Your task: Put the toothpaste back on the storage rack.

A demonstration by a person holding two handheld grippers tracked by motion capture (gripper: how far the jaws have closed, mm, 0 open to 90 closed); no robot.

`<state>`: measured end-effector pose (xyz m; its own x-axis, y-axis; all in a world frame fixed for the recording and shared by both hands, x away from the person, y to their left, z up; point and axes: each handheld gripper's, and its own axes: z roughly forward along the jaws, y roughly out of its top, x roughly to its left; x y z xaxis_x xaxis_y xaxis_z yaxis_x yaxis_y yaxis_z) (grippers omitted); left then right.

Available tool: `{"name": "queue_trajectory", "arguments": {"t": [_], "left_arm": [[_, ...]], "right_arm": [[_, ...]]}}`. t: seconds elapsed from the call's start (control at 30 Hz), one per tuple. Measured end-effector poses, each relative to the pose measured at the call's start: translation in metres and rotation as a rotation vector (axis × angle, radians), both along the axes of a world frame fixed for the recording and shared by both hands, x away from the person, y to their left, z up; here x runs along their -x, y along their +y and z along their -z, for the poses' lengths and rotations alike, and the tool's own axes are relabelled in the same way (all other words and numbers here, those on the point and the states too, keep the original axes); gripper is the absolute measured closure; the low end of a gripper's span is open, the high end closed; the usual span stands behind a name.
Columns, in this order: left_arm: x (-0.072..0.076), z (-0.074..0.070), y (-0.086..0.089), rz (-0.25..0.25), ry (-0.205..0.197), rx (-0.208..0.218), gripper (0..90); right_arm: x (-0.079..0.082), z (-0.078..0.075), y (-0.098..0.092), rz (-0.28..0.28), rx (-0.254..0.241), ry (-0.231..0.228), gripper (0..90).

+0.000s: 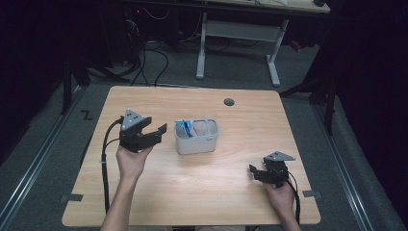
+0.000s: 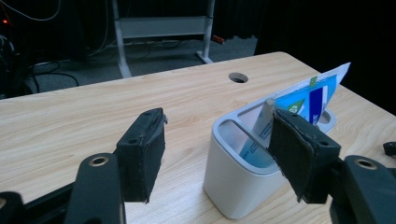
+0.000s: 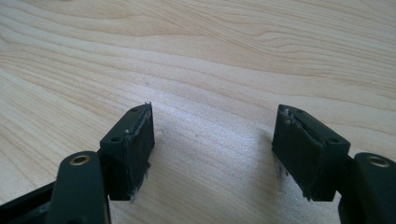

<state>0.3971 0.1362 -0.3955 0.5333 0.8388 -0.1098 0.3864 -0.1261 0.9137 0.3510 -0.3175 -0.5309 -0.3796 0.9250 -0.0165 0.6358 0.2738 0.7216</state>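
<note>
Table (image 1: 202, 202) first, since it carries everything: a pale wood-grain top with a round cable hole (image 1: 229, 102) at about twelve o'clock from the centre. I read the layout as a tidy start position, one thing in the middle and a hand parked on either side.

At the centre sits the white holder (image 1: 196, 142), a rounded tub with slotted compartments, standing upright. It holds a blue-and-white packet (image 2: 312, 95) in the slot nearest my left side, leaning so that one corner sticks up above the rim; I judge that raised corner is what makes it easy to pinch. Something pale pinkish lies in the neighbouring compartment, too blurred for me to name. The packet carries a small green mark and rows of print, but none of it is legible to me, and I see no brand on the holder.

My left gripper (image 1: 156, 131) hangs at nine o'clock from the holder, just beside it, jaws spread wide and aimed at the packet, gripping nothing. From its own camera the holder sits between the two pads, so I judge I am lined up to reach for the packet.

My right gripper (image 1: 256, 173) rests at about four o'clock, well apart from the holder, jaws spread over bare wood, evidently waiting.
</note>
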Motion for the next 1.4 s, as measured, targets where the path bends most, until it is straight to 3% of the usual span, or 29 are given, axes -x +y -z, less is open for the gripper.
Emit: {"name": "queue_trajectory", "arguments": {"t": [0.63,1.4], "left_arm": [[0.01,-0.005,0.027,-0.056,-0.012,0.016,36.9],[0.019,0.007,0.056,-0.123,0.009,0.034,37.0]], "right_arm": [[0.0,0.0,0.0,0.0,0.0,0.001,29.4],[0.0,0.0,0.0,0.002,-0.001,0.001,29.4]]}}
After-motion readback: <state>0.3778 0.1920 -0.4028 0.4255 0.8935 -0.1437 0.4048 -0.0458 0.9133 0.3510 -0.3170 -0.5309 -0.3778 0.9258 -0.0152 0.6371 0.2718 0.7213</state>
